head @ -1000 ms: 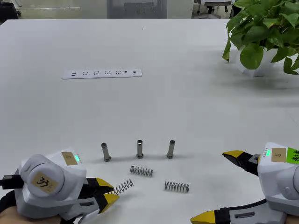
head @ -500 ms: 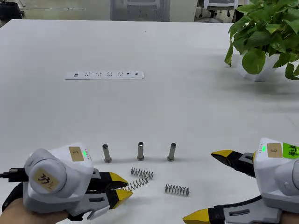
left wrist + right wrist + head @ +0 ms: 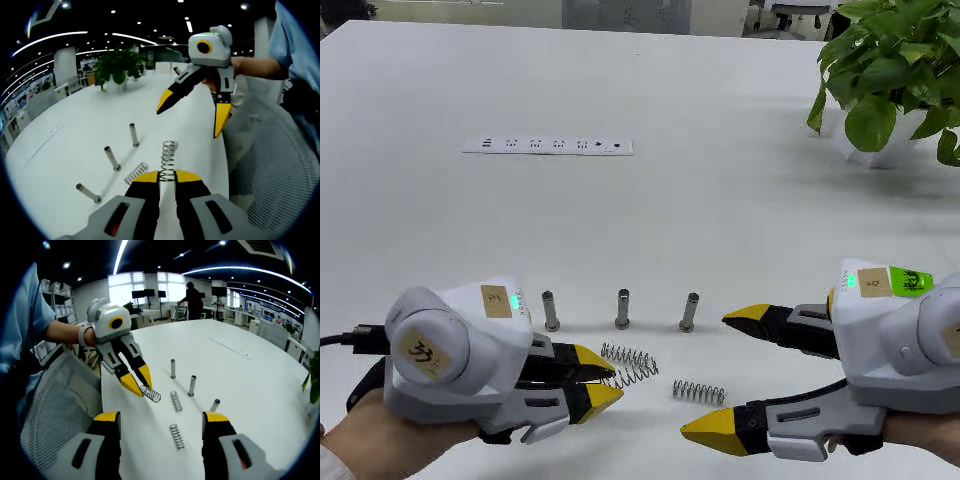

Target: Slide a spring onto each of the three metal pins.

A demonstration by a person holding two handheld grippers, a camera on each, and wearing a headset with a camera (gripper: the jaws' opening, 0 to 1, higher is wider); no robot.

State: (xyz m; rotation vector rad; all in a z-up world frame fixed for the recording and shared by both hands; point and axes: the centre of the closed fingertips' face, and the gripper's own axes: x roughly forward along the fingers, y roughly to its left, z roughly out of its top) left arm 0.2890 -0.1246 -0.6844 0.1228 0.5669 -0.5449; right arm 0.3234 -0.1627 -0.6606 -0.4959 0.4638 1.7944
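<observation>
- Tabletop (image 3: 720,200): white, wide, mostly bare; power strip (image 3: 548,146) far back, plant (image 3: 895,60) at the far right corner.
- Pins: left pin (image 3: 550,310), middle pin (image 3: 622,308), right pin (image 3: 689,312); all upright in a row near the front edge, all bare.
- Left claw (image 3: 615,384): closed on one end of a spring (image 3: 632,373), which stuck out ahead of the tips, aimed roughly between the middle and right pins. Whether its free end touched the tabletop could not be told.
- Second spring (image 3: 626,353): lay flat just in front of the middle pin, touching or nearly touching the held one.
- Third spring (image 3: 699,392): lay flat in front of the right pin, apart from the others.
- Right claw (image 3: 705,374): wide open, empty, hovering over the third spring.
- Risk, grip: the spring was pinched by its last coils only; it would likely bend, twist out of line with a pin, or flick free under pressure.
- Risk, tangle: coils of the two close springs might hook, dragging the second along on the lift.
- Risk, pins: they seemed to stand loose on small bases; an off-centre push could tip one, and its neighbours stood close.
- Risk, right claw: a low sweep might scatter the third spring or strike the right pin.
</observation>
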